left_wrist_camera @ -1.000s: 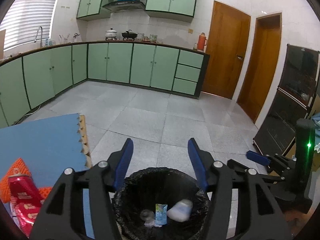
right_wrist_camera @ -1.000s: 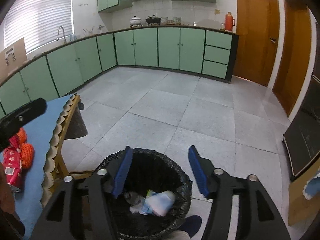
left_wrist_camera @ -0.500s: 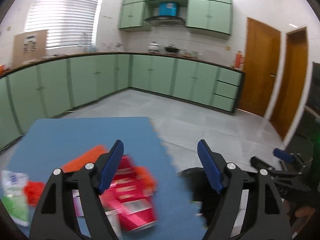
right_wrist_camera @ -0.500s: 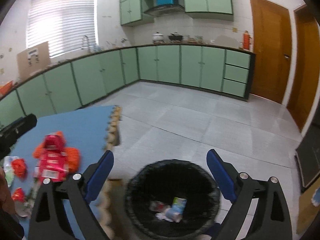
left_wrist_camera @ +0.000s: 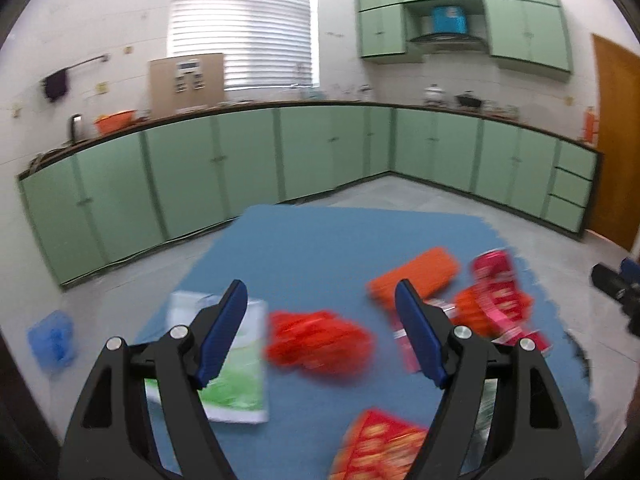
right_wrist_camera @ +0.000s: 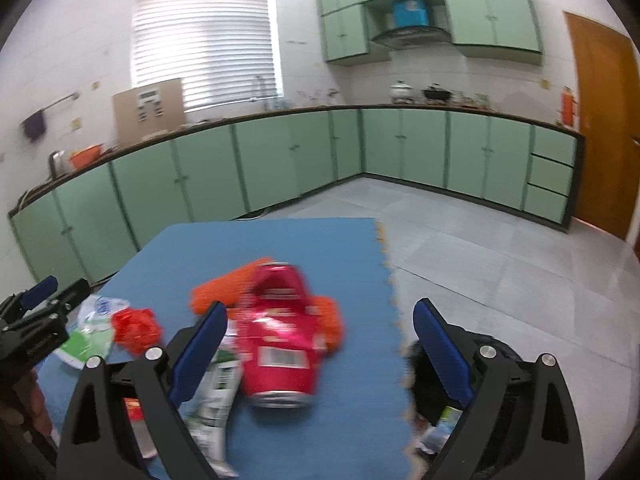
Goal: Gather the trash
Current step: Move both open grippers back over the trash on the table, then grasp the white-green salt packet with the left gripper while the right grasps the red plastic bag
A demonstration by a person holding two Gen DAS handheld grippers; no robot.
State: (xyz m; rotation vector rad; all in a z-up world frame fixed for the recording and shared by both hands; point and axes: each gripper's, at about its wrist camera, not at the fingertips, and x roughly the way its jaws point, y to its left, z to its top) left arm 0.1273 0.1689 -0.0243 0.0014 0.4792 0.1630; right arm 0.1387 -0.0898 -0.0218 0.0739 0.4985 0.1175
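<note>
Both wrist cameras look forward and slightly down over the blue surface (left_wrist_camera: 320,248) toward the green cabinets (right_wrist_camera: 280,160); both share its red litter.

The left gripper (left_wrist_camera: 320,332) is hovering over the blue tabletop (left_wrist_camera: 320,248), jaws apart and empty. A red wrapper (left_wrist_camera: 320,344) is lying between them.
</note>
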